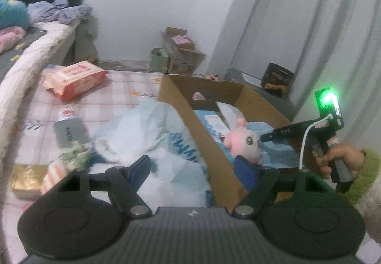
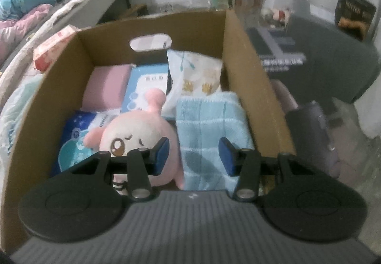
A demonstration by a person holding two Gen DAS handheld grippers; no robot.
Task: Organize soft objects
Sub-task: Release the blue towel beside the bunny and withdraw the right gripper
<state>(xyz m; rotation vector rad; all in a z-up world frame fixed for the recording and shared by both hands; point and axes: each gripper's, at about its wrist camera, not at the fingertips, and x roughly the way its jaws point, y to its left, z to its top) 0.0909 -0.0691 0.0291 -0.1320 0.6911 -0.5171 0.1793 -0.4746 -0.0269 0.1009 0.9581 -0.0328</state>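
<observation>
Both views close, share cardboard box (image 1: 221, 157) (image 2: 252, 69), blurred.

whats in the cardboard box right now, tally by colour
Pink: 2, the plush toy and the pink pad
Blue: 3, the towel, the blue packet and the blue-white pack
White: 1, the white bag
Total: 6 in the box

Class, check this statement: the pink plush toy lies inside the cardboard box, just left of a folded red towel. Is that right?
Not quite. The pink plush toy does lie inside the cardboard box, but the folded towel to its right is light blue, not red. The right wrist view shows this.
</observation>
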